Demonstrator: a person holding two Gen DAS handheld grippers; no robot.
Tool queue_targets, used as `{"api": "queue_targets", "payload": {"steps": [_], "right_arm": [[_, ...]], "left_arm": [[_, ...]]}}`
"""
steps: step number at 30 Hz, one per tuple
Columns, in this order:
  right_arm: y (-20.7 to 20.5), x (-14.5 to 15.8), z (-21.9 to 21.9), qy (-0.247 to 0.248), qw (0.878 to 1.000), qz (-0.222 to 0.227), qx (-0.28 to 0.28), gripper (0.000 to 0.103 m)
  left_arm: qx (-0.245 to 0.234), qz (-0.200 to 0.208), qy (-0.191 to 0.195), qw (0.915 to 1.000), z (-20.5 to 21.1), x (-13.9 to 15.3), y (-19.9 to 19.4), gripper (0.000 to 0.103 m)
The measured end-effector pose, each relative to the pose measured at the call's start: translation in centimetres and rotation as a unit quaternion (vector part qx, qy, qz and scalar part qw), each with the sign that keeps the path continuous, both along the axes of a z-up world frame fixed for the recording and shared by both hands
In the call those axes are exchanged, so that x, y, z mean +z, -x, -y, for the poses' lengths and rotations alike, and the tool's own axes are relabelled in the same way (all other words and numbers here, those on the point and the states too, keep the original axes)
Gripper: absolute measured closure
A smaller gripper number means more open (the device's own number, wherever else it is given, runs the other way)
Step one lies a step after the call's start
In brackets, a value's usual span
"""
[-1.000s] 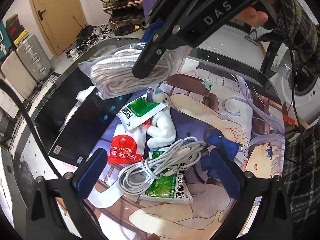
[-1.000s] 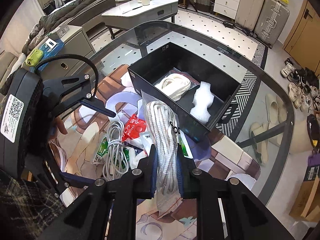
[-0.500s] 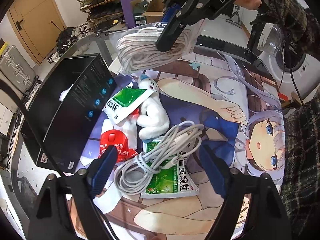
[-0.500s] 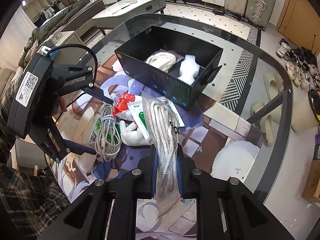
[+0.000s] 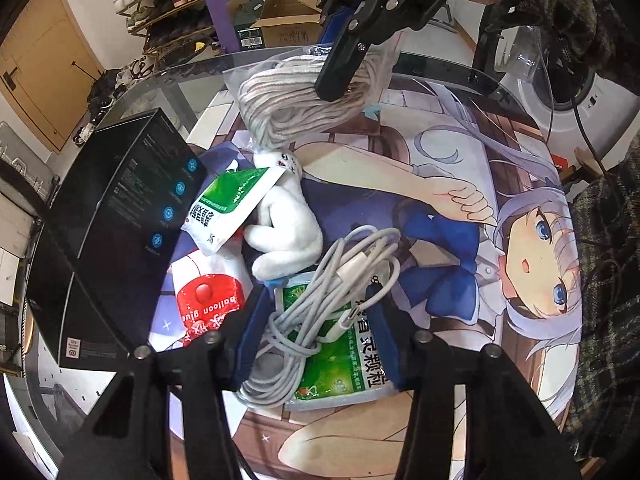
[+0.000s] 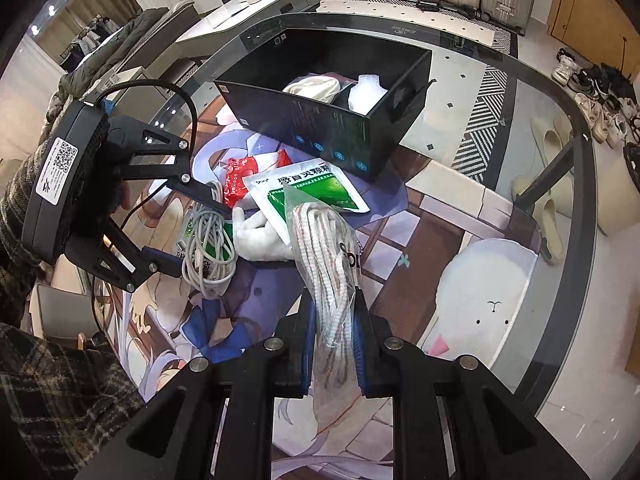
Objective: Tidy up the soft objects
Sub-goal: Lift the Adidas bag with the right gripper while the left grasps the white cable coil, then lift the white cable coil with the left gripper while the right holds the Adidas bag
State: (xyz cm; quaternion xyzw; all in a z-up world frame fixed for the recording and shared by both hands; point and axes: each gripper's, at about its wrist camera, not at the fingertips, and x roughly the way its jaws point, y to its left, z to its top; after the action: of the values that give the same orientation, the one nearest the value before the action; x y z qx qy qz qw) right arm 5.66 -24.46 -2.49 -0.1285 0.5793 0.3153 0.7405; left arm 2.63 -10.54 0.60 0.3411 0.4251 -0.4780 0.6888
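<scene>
"DAS" is printed in white on the right gripper (image 5: 348,60) arm. Left of the closing left gripper (image 5: 316,344) jaws, a red packet (image 5: 210,300) reads "balloon glue".

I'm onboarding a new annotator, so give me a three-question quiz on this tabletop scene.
1. True or false: the right tool is clamped on a bagged rope bundle.
2. What lies between the closing fingers of the left tool? A) white plush toy B) grey coiled cable C) red packet
3. Fill in: the black box already holds ___ pale items.

Key: 1 true. 2 B: the grey coiled cable; the white plush toy and red packet lie beyond the fingers. 3 two.
</scene>
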Motion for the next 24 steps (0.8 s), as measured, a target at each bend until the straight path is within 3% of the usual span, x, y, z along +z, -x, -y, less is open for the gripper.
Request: {"api": "queue_targets", "payload": {"steps": [12, 15, 19, 21, 24], "right_arm": [[-0.14, -0.25, 0.25, -0.008, 1.0, -0.005, -0.003, 0.087], [-0.1, -0.3, 0.33, -0.009, 1.0, -0.005, -0.005, 0.087], [-0.18, -0.4, 0.45, -0.009, 1.0, -0.005, -0.008, 0.087], [-0.21, -0.41, 0.48, -0.009, 1.0, -0.005, -0.007, 0.087], [-0.21, -0.38, 0.44, -0.009, 1.0, -0.004, -0.007, 0.087]], "left_arm": [[-0.005, -0.036, -0.014, 0.9992, 0.37, -0.73, -0.13, 0.063], [0.015, -0.05, -0.012, 0.9986, 0.44, -0.83, -0.43, 0.065], [0.023, -0.049, -0.019, 0.9983, 0.42, -0.78, -0.45, 0.071], [0.024, -0.043, -0.02, 0.9986, 0.45, -0.64, -0.18, 0.081], [0.03, -0.04, -0.023, 0.9985, 0.53, -0.7, 0.06, 0.081]]}}
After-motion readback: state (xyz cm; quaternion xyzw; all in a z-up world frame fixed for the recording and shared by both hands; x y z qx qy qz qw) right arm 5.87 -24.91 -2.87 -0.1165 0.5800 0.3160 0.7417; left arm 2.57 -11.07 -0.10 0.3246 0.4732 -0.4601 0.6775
